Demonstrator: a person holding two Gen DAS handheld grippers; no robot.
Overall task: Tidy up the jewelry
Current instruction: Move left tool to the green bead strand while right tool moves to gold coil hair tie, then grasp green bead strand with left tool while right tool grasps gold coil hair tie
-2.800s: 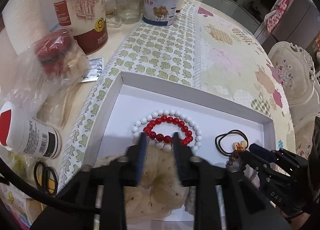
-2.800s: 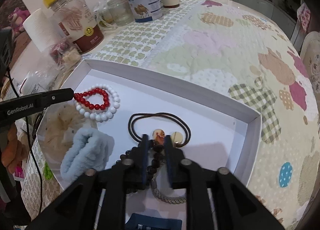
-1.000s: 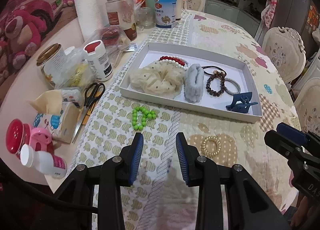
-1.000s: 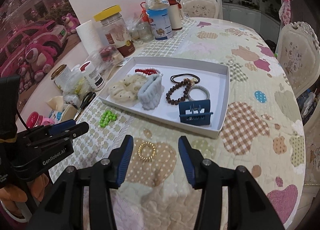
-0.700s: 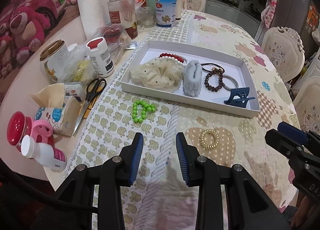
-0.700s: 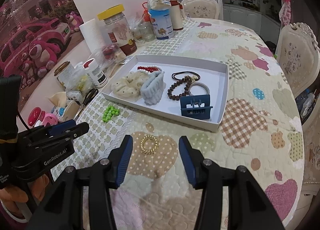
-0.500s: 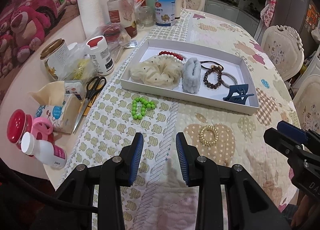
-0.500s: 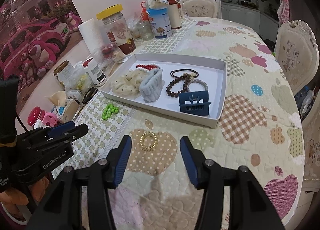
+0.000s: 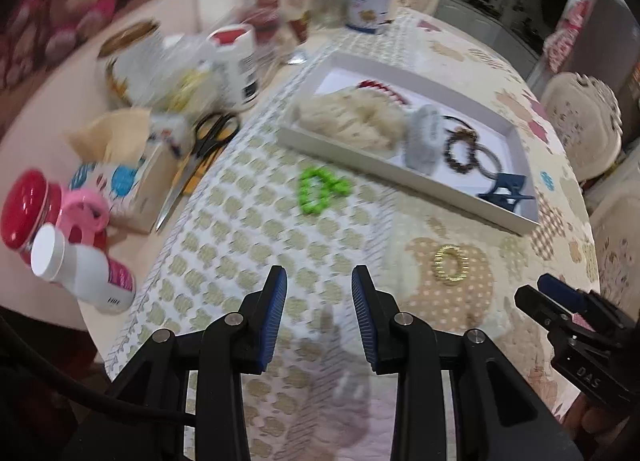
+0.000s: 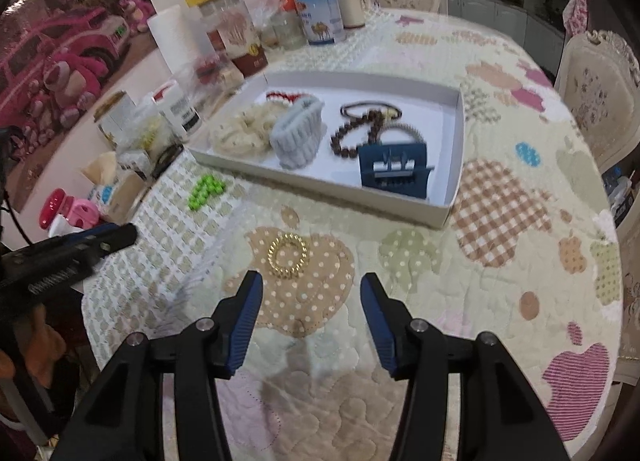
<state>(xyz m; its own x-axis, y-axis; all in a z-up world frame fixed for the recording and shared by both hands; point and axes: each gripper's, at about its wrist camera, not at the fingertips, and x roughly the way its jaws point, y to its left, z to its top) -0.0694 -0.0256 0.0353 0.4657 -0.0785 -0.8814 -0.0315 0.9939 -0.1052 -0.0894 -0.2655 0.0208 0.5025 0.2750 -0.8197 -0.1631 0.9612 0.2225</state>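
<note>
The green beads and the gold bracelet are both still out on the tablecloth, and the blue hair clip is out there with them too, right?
Not quite. The blue hair clip lies inside the white tray, as the right wrist view shows. The green beads and the gold bracelet do lie on the tablecloth.

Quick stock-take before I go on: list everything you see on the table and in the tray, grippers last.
tray: 1, white, mid-table
scrunchie: 1, cream, in tray
fluffy band: 1, pale blue, in tray
red-and-white bracelets: count unclear, tray's far corner
hair tie: 1, black, in tray
bead bracelet: 1, brown, in tray
hair claw: 1, dark blue, in tray
green bead bracelet: 1, on cloth outside tray
gold bracelet: 1, on cloth outside tray
scissors: 1, black-handled, left of tray
jars, bottles, tins: several, table's left and far edge
left gripper: open, empty
right gripper: open, empty
</note>
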